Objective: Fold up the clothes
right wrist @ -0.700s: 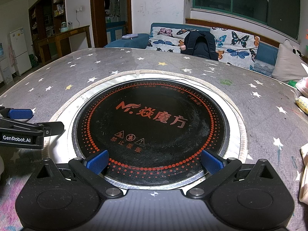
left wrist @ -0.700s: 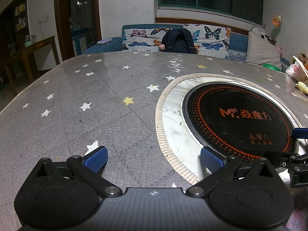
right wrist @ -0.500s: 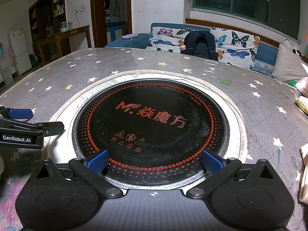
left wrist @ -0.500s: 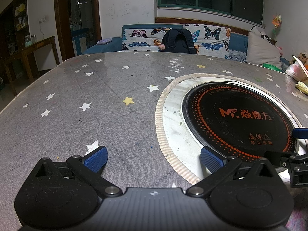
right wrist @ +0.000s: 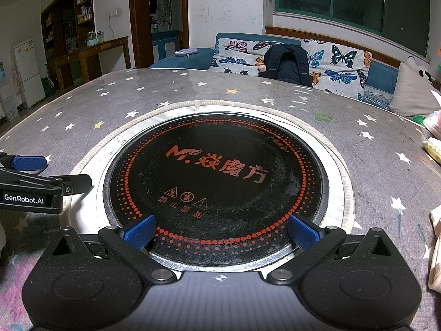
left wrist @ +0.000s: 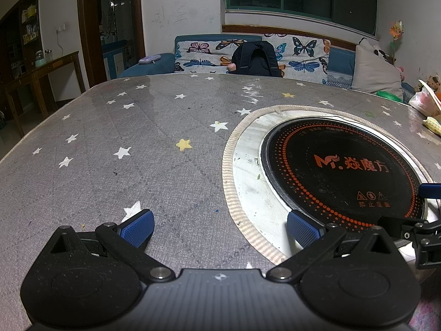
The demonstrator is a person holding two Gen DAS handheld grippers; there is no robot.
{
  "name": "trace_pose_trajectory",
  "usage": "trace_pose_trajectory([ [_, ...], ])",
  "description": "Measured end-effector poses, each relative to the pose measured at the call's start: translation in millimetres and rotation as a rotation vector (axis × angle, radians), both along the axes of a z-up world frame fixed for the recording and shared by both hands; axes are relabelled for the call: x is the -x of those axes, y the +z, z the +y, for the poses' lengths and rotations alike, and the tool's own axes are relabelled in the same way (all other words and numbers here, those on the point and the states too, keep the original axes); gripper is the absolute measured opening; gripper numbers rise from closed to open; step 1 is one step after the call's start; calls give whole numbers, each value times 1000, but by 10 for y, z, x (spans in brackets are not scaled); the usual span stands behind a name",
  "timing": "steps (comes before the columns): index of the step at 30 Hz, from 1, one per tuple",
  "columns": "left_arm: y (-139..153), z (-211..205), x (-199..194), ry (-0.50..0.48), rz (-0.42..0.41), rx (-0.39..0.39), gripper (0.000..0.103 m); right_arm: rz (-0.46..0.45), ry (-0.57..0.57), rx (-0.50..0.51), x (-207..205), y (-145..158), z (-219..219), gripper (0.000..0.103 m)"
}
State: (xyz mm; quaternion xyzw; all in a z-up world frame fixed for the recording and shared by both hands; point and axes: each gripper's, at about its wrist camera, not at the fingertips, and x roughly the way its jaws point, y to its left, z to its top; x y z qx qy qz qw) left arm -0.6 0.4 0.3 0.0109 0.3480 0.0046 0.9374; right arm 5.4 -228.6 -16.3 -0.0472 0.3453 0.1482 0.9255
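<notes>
My left gripper [left wrist: 219, 227] is open and empty, low over the grey star-patterned tablecloth [left wrist: 137, 149]. My right gripper [right wrist: 220, 230] is open and empty over the near rim of the round black induction hob [right wrist: 215, 176]. The left gripper also shows at the left edge of the right wrist view [right wrist: 30, 182]. A pink patterned cloth edge [right wrist: 11, 284] lies at the bottom left, and a cream cloth [right wrist: 435, 248] lies at the right edge. No garment is between either pair of fingers.
The hob [left wrist: 341, 171] sits sunk in the table inside a metal ring with a woven border. Bags and small items [left wrist: 425, 102] lie at the table's far right. A butterfly-print sofa with a black backpack [left wrist: 256, 59] stands behind the table.
</notes>
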Motion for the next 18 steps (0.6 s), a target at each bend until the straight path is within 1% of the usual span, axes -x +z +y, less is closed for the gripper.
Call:
trace_pose_trajectory([
  [9, 6, -5, -13, 0, 3, -4, 103, 16, 18, 5, -14, 13, -25, 103],
  [12, 3, -11, -19, 2, 6, -7, 103, 15, 43, -24, 21, 43, -48, 103],
  [18, 49, -94, 21, -4, 13, -11, 103, -38, 63, -18, 169, 220, -157, 103],
])
